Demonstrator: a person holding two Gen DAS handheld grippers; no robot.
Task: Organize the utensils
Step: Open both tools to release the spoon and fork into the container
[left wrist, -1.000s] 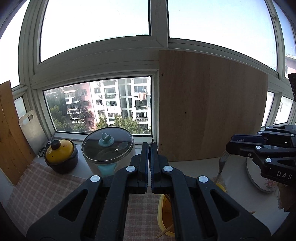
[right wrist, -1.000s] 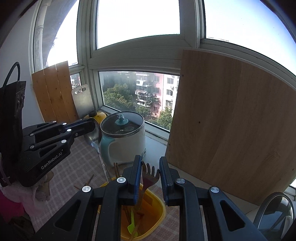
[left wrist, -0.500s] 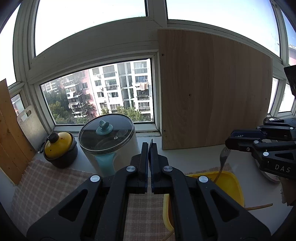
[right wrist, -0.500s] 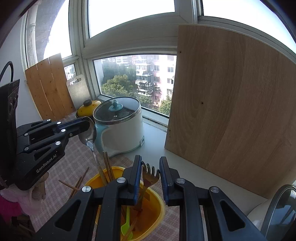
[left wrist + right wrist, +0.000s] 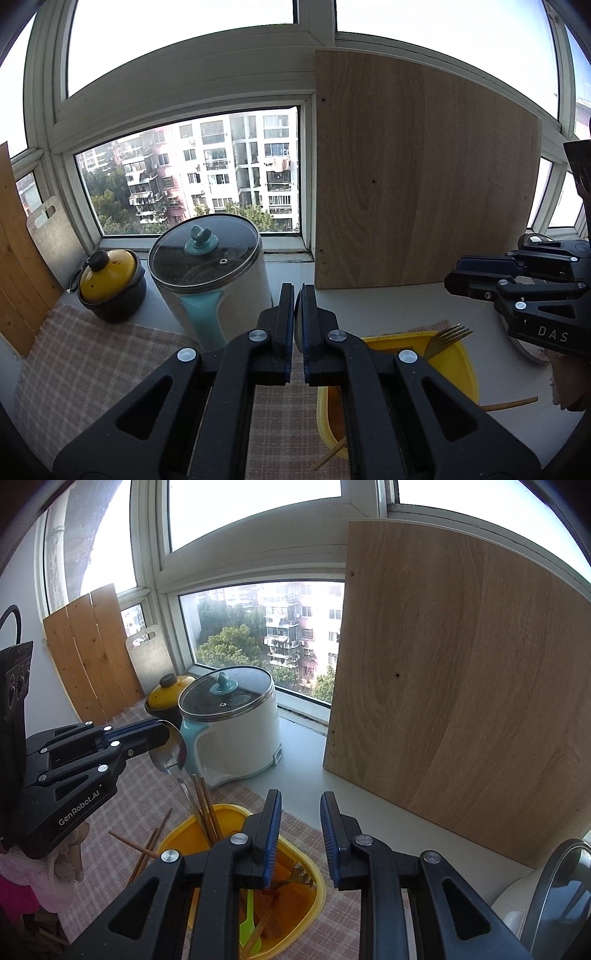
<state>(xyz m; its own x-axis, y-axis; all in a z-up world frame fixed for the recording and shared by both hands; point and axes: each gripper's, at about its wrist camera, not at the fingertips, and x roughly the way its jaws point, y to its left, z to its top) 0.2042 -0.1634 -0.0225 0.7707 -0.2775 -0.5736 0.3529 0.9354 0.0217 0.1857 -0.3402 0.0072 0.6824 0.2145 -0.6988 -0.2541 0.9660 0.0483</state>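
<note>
Wooden board (image 5: pixel 461 701), leaning at window. White cooker (image 5: pixel 236 731), on counter (image 5: pixel 303 775). Yellow bin (image 5: pixel 295 915), holding chopsticks (image 5: pixel 205 808), fork (image 5: pixel 445 334). Left tongs (image 5: pixel 162 734): clamped on metal spoon (image 5: pixel 171 751), its handle reaching into bin. Right tongs (image 5: pixel 299 812): jaws just widened, parted, empty, above the bin.

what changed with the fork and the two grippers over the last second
The right gripper has just opened and let go of the fork, which now lies in the yellow tub; nothing is between its jaws. The left gripper stayed shut on the spoon, handle down in the tub. The white pot stayed put.
</note>
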